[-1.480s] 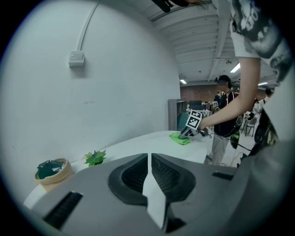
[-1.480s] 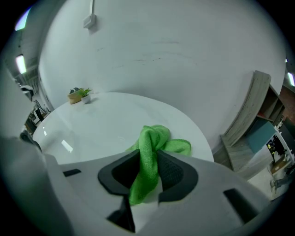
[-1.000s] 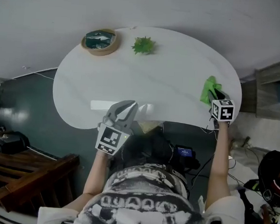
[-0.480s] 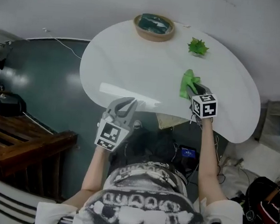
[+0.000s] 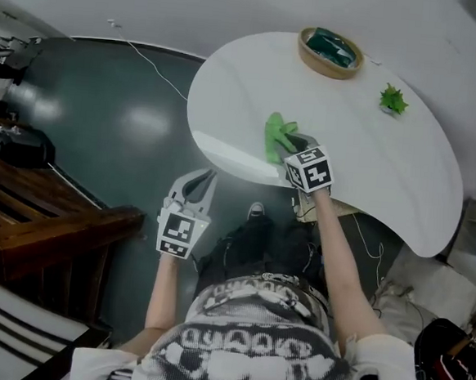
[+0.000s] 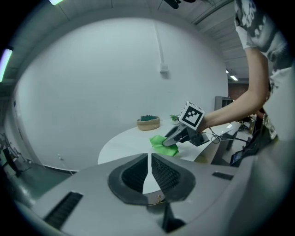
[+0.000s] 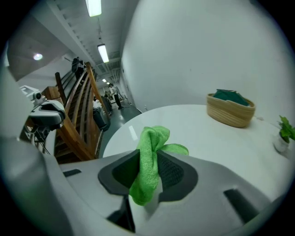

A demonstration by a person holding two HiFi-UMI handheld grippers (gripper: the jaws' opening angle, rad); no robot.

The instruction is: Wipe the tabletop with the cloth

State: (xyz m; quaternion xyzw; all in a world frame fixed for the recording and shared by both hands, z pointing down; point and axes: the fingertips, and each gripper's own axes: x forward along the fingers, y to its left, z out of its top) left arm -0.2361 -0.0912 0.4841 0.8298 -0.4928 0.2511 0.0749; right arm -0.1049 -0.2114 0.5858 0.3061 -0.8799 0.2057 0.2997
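Fingers of my right gripper clench the green cloth at the near edge of the counter; my left gripper hangs off it, fingers closed, empty. I should press flat, overlapping strokes.

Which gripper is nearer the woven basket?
Right. The right gripper, clamping the cloth, is over the table short of the basket; the left gripper hangs beyond the table's edge.

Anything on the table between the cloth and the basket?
No. In the head view, only bare white tabletop separates the green cloth from the basket; the small plant stands aside.
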